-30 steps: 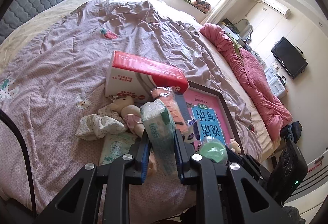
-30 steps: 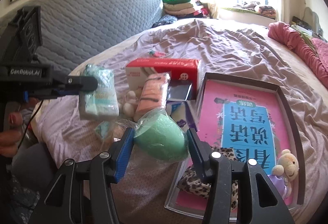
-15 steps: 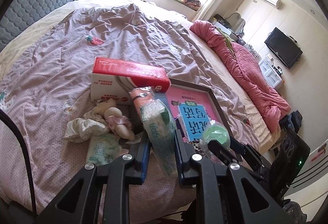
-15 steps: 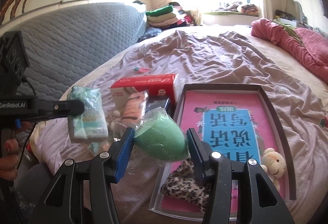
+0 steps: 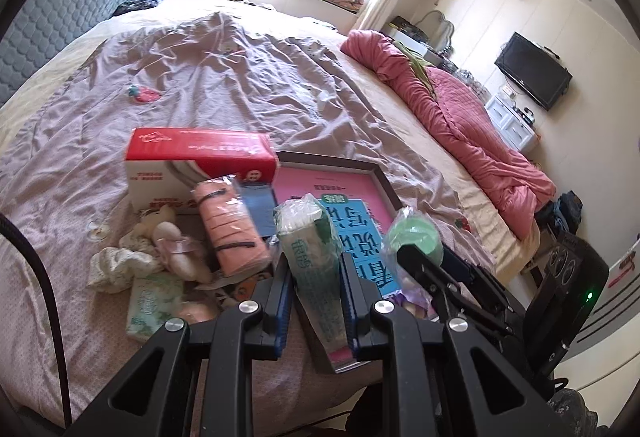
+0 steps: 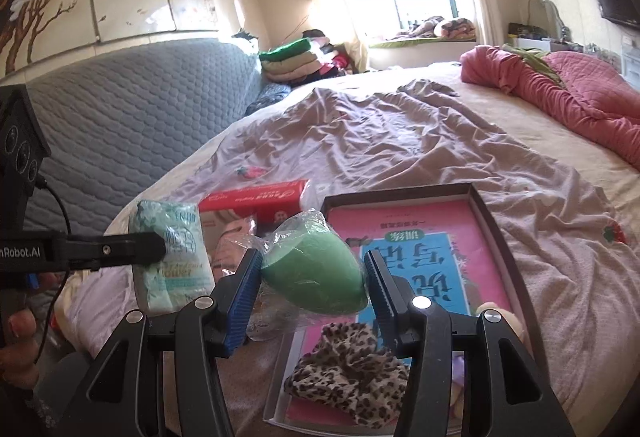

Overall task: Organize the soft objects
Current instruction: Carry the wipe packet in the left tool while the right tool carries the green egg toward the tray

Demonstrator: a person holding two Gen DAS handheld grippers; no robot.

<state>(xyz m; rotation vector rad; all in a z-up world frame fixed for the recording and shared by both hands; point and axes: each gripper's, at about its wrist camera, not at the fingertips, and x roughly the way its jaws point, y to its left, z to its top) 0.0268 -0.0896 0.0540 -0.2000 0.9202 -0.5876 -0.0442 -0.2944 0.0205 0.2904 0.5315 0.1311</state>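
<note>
My left gripper [image 5: 314, 291] is shut on a green tissue pack [image 5: 310, 261], held above the near edge of the bed; the pack also shows in the right wrist view [image 6: 172, 257]. My right gripper [image 6: 314, 273] is shut on a green egg-shaped sponge in clear plastic [image 6: 316, 271], seen too in the left wrist view [image 5: 416, 237]. Below lies a shallow box lid with a pink and blue book [image 6: 420, 237], a leopard scrunchie [image 6: 352, 369] and a small plush [image 6: 504, 317]. A pink striped bundle [image 5: 230, 225], plush toys [image 5: 168, 241] and another tissue pack [image 5: 154, 297] lie left of it.
A red and white carton [image 5: 192, 161] stands behind the pile. The mauve sheet [image 5: 220, 77] covers the bed; a pink quilt [image 5: 452, 117] runs along its right side. A grey padded headboard [image 6: 132, 125] and folded clothes [image 6: 296, 61] are at the far end.
Both grippers have lifted and drawn back from the bed with their loads; the views have tilted up, showing more of the room. Both grips are unchanged.
</note>
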